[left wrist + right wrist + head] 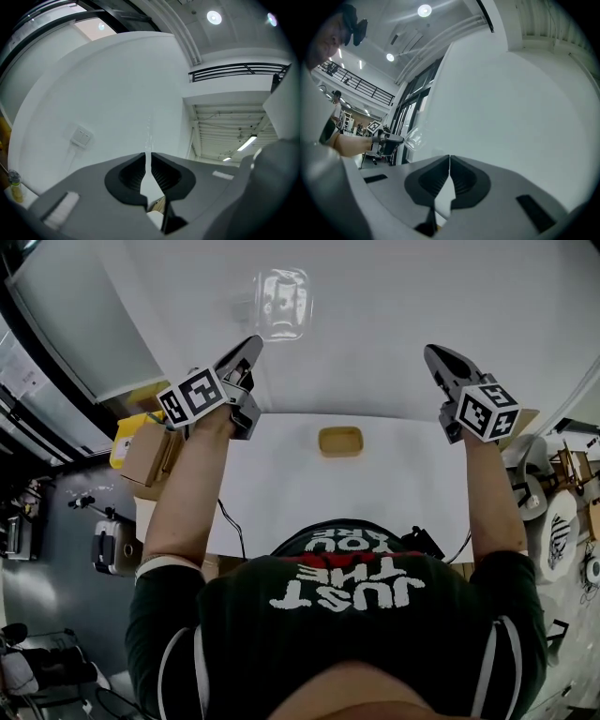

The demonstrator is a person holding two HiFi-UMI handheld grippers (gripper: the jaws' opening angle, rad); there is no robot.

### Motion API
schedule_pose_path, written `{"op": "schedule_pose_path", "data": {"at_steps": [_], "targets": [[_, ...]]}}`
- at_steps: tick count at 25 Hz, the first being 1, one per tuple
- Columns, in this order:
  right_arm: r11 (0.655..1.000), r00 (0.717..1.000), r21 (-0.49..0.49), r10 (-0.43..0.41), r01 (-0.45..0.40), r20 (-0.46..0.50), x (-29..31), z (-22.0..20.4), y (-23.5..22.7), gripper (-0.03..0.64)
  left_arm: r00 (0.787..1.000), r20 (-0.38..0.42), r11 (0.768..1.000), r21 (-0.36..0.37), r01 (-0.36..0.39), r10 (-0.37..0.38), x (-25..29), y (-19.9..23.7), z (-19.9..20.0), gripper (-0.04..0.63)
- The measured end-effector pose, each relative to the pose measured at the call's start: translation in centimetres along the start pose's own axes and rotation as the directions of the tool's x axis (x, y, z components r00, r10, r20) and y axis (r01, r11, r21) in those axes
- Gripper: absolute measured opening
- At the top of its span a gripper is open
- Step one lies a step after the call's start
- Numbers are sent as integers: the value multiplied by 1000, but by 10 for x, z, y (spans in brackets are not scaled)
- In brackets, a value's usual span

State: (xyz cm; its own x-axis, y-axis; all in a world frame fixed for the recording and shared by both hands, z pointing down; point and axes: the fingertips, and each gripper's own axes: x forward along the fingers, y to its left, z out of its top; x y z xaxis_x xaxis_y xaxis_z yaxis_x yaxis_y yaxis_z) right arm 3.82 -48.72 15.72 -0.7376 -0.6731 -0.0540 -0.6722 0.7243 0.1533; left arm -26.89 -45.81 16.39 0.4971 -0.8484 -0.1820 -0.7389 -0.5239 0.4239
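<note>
White wall (394, 296) ahead: both my forearms (192, 484) stretch forward, left gripper (251, 343) pinched on a clear plastic container (281, 304), right gripper (434, 354) closed, empty.

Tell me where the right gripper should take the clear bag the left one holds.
Probably its free right edge, opposite the corner that the left gripper pinches. The clear bag is a thin film spread flat, so the right gripper, now shut, should open and come from the right, jaws straddling that edge.
</note>
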Motion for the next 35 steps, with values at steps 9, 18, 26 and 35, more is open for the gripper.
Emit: {"op": "schedule_pose_path", "data": {"at_steps": [9,18,26,35], "targets": [[1000,1000,-11,11,-11,0,4,4,1,8,1000,9,1000,16,8,-8,0,-11,8,44],[1000,1000,-24,13,-13,6,8,3,4,7,1000,1,1000,22,6,-6,1,-10,5,43],[999,1000,-45,7,-7,-17,6,1,5,6,1000,-2,1000,21,10,-10,0,-11,3,43],[999,1000,-42,12,-13,-23,9,-1,8,6,1000,-8,1000,13,9,-9,0,-11,2,43]]}}
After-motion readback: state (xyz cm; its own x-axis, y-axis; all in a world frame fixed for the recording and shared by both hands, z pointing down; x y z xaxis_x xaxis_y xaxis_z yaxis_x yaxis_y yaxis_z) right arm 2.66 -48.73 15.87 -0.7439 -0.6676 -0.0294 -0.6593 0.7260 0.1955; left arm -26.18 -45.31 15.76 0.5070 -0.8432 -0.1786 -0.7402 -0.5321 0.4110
